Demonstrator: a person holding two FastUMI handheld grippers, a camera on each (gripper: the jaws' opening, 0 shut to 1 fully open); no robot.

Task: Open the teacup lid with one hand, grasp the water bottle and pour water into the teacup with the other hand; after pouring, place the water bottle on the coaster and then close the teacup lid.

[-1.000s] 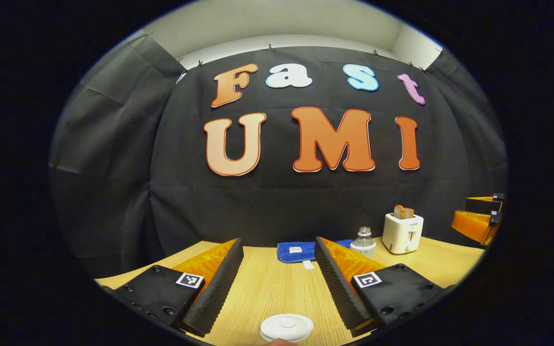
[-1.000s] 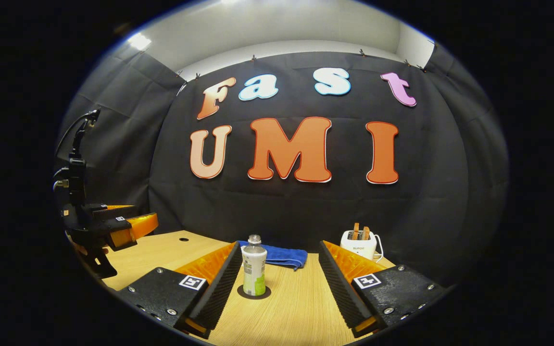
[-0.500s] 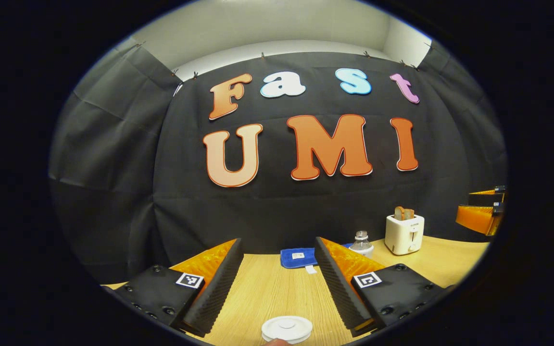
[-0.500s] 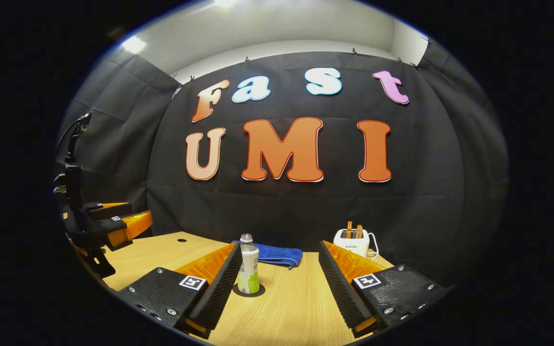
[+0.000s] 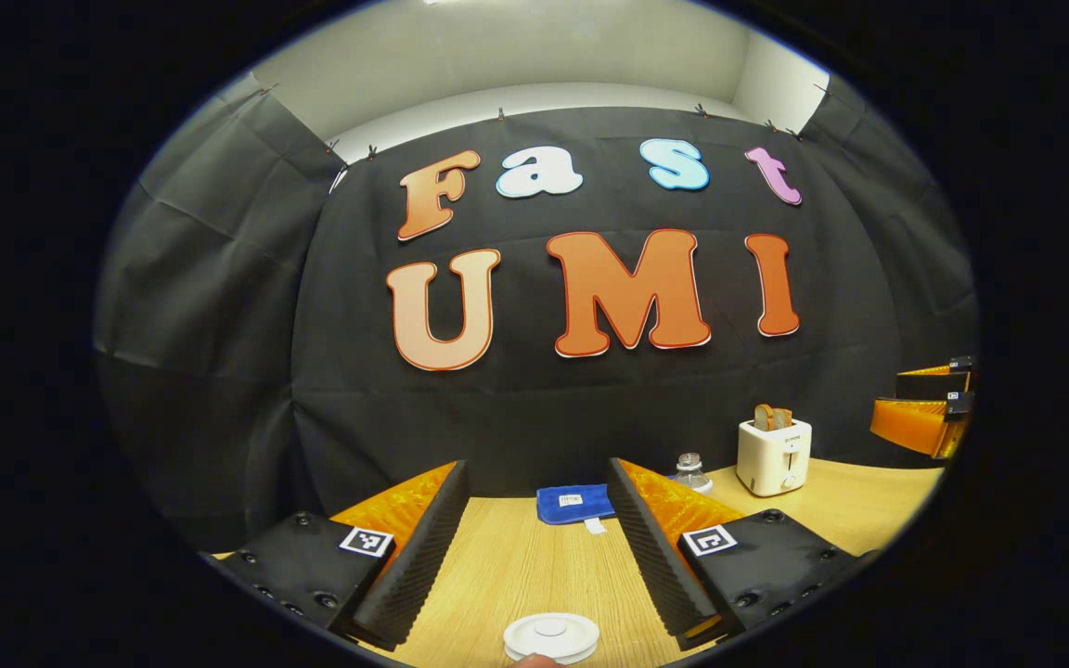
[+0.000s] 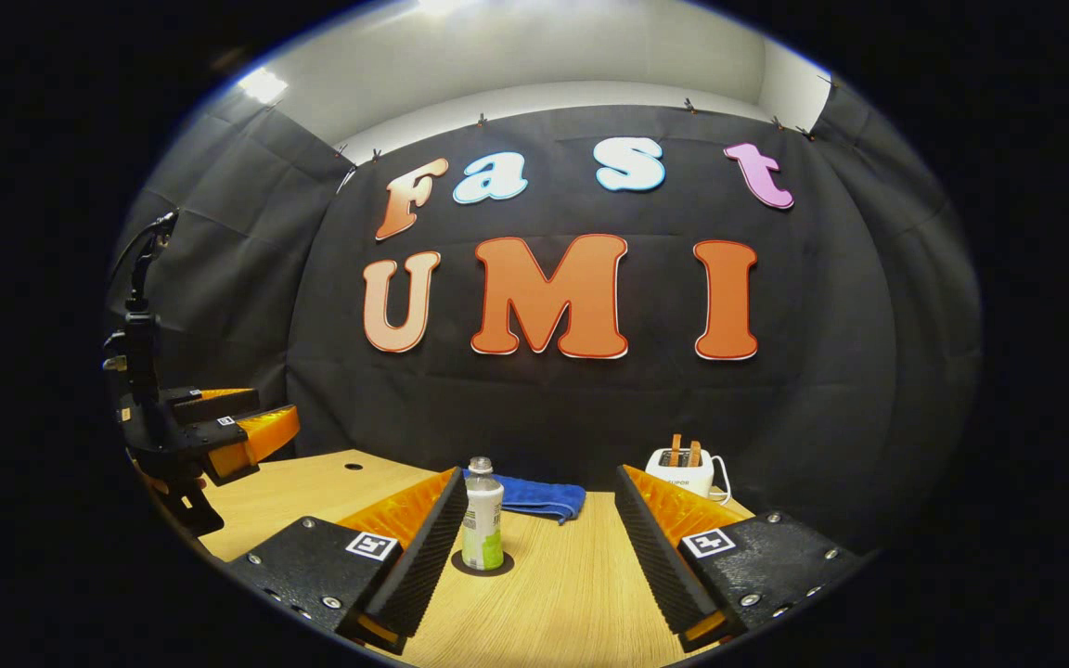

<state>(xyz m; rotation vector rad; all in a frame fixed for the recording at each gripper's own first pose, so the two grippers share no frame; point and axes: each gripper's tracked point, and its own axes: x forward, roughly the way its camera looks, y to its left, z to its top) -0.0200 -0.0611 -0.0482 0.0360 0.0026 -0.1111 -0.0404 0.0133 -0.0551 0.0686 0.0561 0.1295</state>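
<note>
At the bottom of the left gripper view, the left claw (image 5: 539,520) stands wide apart and released, holding nothing; its two fingers (image 5: 418,547) are black ribbed foam pads backed by translucent orange plastic, each on a black block with a small square marker. Between them, low at the near edge, lies the teacup lid (image 5: 550,636), a round white disc with a raised centre knob, seated flat on the cup, whose body is hidden below it. Something pinkish just touches the lid's near rim; I cannot tell what it is. The bench (image 5: 516,566) is pale wood with a fine straight grain. Farther back lie a folded blue towel (image 5: 575,503) with a white tag and a cream toaster (image 5: 774,455) with bread slices standing in its slots.

In the right gripper view, the right claw (image 6: 534,520) is likewise spread wide and released, gripping nothing. The water bottle (image 6: 482,513) stands upright on a dark round coaster (image 6: 482,563), just beside the inner face of the left-hand finger (image 6: 423,547), though whether they touch I cannot tell. It is clear plastic with a small cap and a white and green label; its water level is not readable. The toaster (image 6: 683,471) sits behind the other finger, its cord looping beside it, and the blue towel (image 6: 534,496) lies crumpled behind the bottle
</note>
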